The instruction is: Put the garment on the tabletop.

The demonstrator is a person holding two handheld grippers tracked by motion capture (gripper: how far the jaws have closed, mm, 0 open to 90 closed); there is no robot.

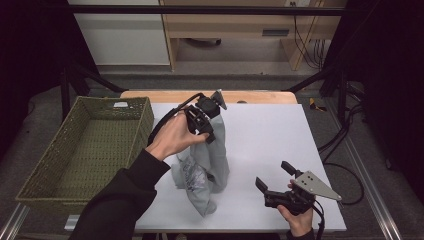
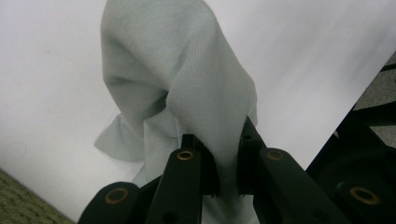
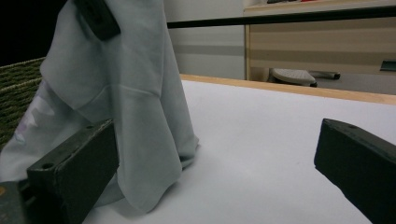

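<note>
A light grey garment (image 1: 210,165) hangs from my left gripper (image 1: 209,134), its lower folds resting on the white table (image 1: 270,130). In the left gripper view the two black jaws are shut on a bunch of the grey garment (image 2: 187,79), which drapes down toward the table (image 2: 51,70). My right gripper (image 1: 275,177) rests near the table's front right, open, with nothing between its jaws. From the right gripper view the grey garment (image 3: 135,98) stands to the left, close beside the left jaw, and the left gripper's tip (image 3: 98,18) shows at its top.
A green woven basket (image 1: 50,165) stands off the table's left side. The wooden table edge (image 1: 250,96) runs along the back. Bare white table lies to the right of the garment and behind the right gripper.
</note>
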